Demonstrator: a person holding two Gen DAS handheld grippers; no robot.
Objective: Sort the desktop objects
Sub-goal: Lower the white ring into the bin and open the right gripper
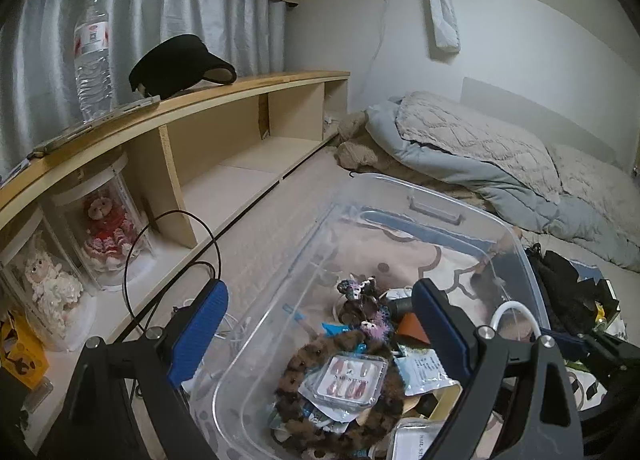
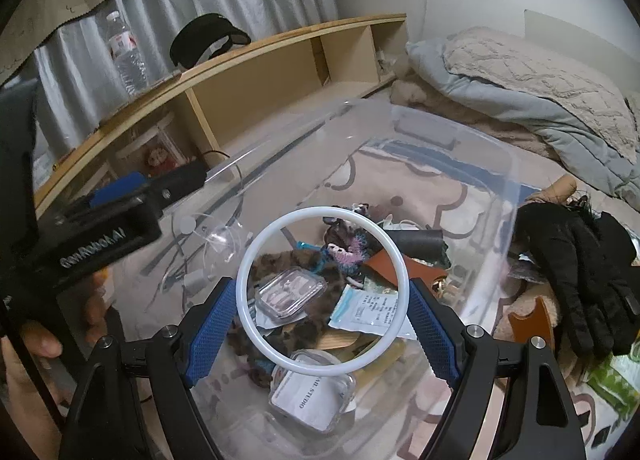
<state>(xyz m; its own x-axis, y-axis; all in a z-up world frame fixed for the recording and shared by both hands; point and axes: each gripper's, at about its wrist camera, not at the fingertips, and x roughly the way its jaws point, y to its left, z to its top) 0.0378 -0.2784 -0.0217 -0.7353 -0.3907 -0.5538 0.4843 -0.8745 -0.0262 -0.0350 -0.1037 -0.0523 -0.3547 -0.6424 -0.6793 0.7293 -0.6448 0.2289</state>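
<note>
right gripper [image 2: 322,324]: white ring [image 2: 322,294] pinched across its width over clear bin [image 2: 508,179] | left gripper [image 1: 320,332]: spread wide, nothing held | risk: thin ring is squeezed out sideways and lost outside bin

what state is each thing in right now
white ring: held between the right claw fingers, above the bin
clear bin: lid off, partly filled with small items
left claw: open, empty, one finger either side of the bin's wall
water bottle: upright on the shelf, cap on
black gloves: lying outside the bin
</note>
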